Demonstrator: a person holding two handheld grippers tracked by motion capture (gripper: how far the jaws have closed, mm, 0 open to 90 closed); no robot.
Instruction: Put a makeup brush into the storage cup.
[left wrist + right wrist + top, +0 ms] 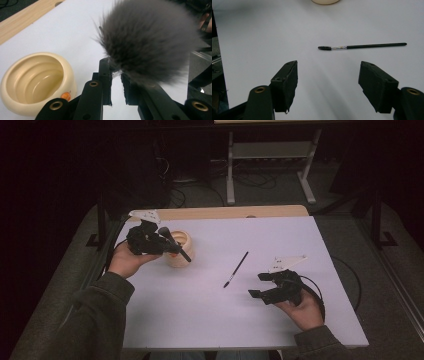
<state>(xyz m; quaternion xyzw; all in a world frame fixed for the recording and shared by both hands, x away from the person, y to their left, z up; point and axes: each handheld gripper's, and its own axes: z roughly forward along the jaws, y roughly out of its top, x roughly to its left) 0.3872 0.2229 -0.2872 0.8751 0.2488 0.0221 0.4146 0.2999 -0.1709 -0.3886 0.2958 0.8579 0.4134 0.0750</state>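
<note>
On the white table [210,315], a thin brush [236,269], dark room around.

A grey fluffy brush [150,42], a cream holder [35,82] and a black spoolie wand [362,46] on the white worktop [250,315].

Two brushes [235,269] [150,40], one cream bowl [179,249].
</note>
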